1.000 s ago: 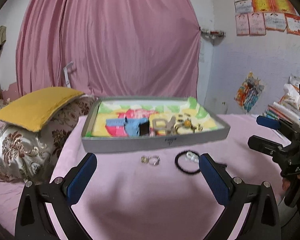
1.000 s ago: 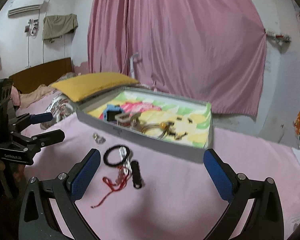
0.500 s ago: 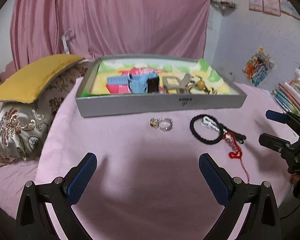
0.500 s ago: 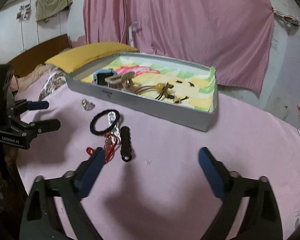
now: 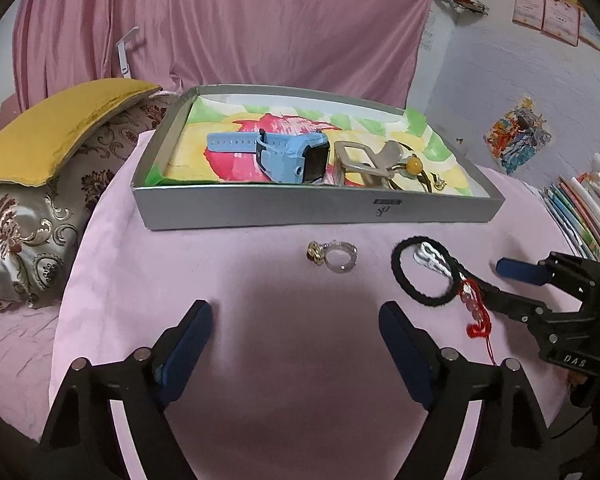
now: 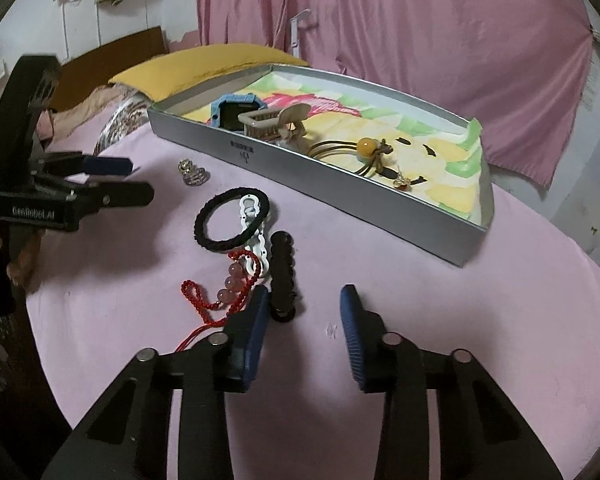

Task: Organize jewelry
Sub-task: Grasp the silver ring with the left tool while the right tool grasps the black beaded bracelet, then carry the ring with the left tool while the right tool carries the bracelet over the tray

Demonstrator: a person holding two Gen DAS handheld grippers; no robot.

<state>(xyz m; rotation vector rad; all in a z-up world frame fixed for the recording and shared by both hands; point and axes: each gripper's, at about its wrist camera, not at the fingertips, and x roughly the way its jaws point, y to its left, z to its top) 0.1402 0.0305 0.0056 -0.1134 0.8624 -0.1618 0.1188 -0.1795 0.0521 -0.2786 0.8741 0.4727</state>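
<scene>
Left wrist view first: the left gripper (image 5: 294, 334) hangs over bare pink cloth (image 5: 228, 272), its jaws closing with nothing between them, aimed toward the clear ring with a gold charm (image 5: 334, 256) lying just before the shallow grey tray (image 5: 312, 210), probably the next pick. Right wrist view: the right gripper (image 6: 304, 330) is closing too, still empty, beside the black beaded hair clip (image 6: 282, 276) that touches a red cord bracelet with pink beads (image 6: 224, 292) and a black hair tie (image 6: 232, 218).
</scene>
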